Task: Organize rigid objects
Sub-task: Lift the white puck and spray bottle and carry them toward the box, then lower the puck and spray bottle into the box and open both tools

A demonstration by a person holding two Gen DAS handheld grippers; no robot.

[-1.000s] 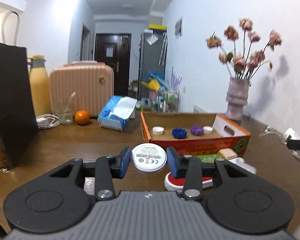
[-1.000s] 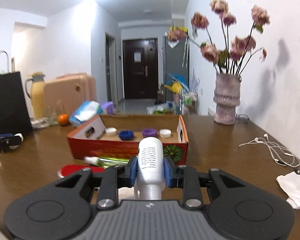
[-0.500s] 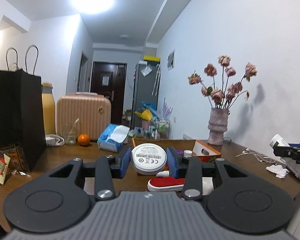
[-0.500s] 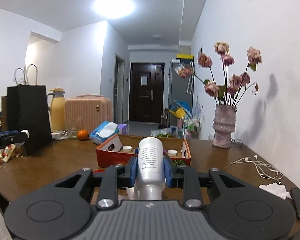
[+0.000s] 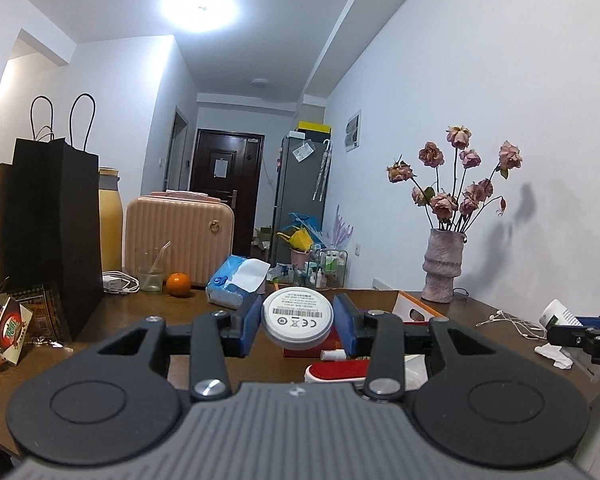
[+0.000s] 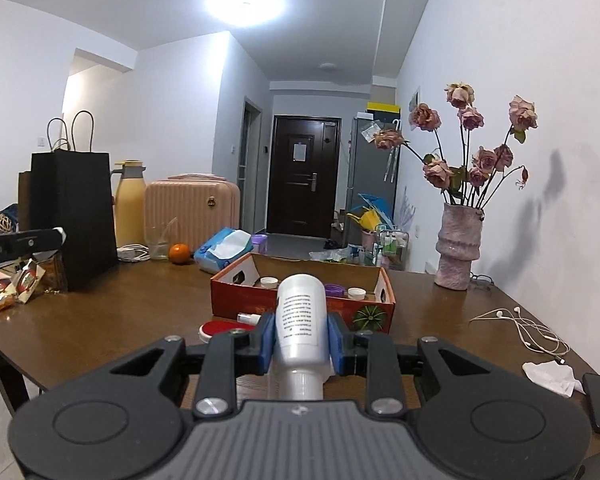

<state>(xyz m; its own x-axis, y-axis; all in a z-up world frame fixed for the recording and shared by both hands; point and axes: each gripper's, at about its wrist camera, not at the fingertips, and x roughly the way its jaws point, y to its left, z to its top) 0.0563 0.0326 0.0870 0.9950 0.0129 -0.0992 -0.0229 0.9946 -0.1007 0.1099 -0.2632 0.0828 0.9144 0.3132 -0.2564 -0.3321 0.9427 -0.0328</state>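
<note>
1. The left gripper (image 5: 297, 322) is pinching a round white puck-like device (image 5: 297, 317) by its rim, label face toward the camera, above the near edge of the wooden table (image 6: 112, 308); the blue pads (image 5: 249, 324) are only catching a narrow arc of a curved edge, so the disc is risking pivoting or popping out if it gets tilted or bumped on the way.
2. The right gripper (image 6: 301, 338) is clamping a white bottle (image 6: 302, 322) mid-body, held clear of the table in front of the orange cardboard box (image 6: 300, 308).
3. The bottle's long axis is running along the fingers: base pointing forward toward the box, cap end toward the camera.
4. Lowered like that, it is likely going to land on the caps (image 6: 269, 280) already lying inside, or roll once released.
</note>
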